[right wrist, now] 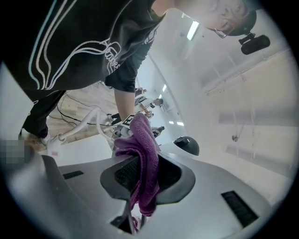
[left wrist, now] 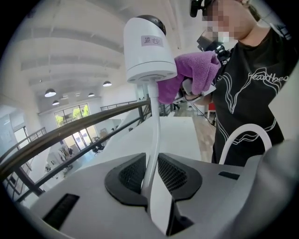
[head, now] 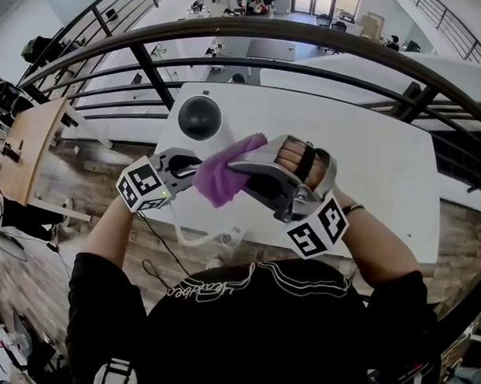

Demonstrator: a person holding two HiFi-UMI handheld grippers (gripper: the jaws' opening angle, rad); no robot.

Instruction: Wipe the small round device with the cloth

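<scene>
The small round device point(head: 200, 119) is a white body with a black dome, held up above the white table point(head: 368, 152). In the left gripper view the device point(left wrist: 149, 46) stands on top of its stiff white cable point(left wrist: 154, 130). That cable runs between the pads of my left gripper point(left wrist: 150, 175), which is shut on it. My right gripper point(right wrist: 142, 179) is shut on a purple cloth point(right wrist: 145, 158). In the head view the cloth point(head: 221, 175) hangs between the left gripper point(head: 196, 168) and the right gripper point(head: 237, 167), just below the device. The cloth point(left wrist: 196, 70) touches the device's side.
A dark curved railing point(head: 309, 32) runs just beyond the table, with a lower floor of desks behind it. The cable's slack loops down point(head: 195, 241) over the table's near edge. A wooden desk point(head: 29, 148) stands at the far left on the plank floor.
</scene>
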